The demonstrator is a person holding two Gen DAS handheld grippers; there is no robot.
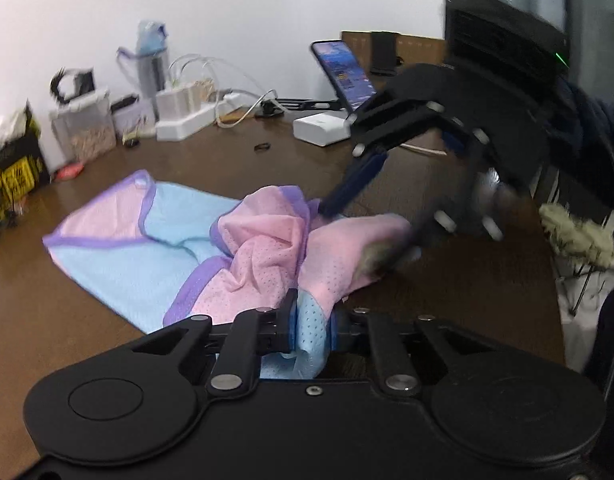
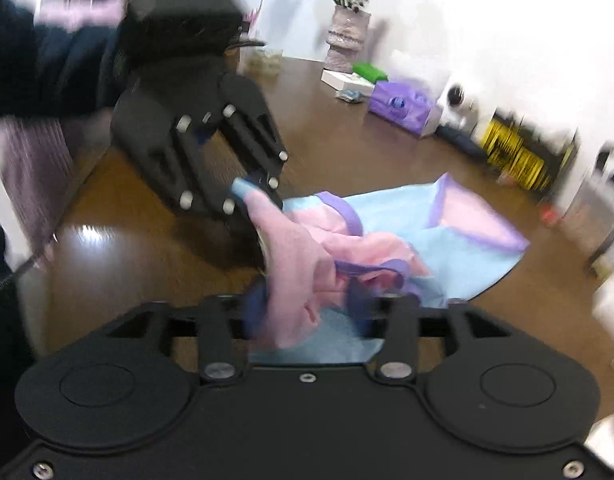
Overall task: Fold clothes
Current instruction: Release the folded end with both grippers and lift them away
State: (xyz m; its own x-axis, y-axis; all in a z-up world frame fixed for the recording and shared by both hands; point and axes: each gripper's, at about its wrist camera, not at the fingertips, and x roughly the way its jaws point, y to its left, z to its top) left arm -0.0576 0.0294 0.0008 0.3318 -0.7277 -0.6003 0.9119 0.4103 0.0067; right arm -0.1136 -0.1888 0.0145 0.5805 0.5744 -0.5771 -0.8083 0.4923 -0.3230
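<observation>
With the left gripper [image 1: 312, 326] pinching only a blue fold of the garment [image 1: 263, 248] and the right gripper [image 2: 307, 312] spread open around loose cloth ahead, the bunched fabric may slip and crumple.

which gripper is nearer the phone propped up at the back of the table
Right. The right gripper hangs over the far, bunched end of the garment, just in front of the phone. The left gripper is clamped on the garment's near edge, farther back from it.
</observation>
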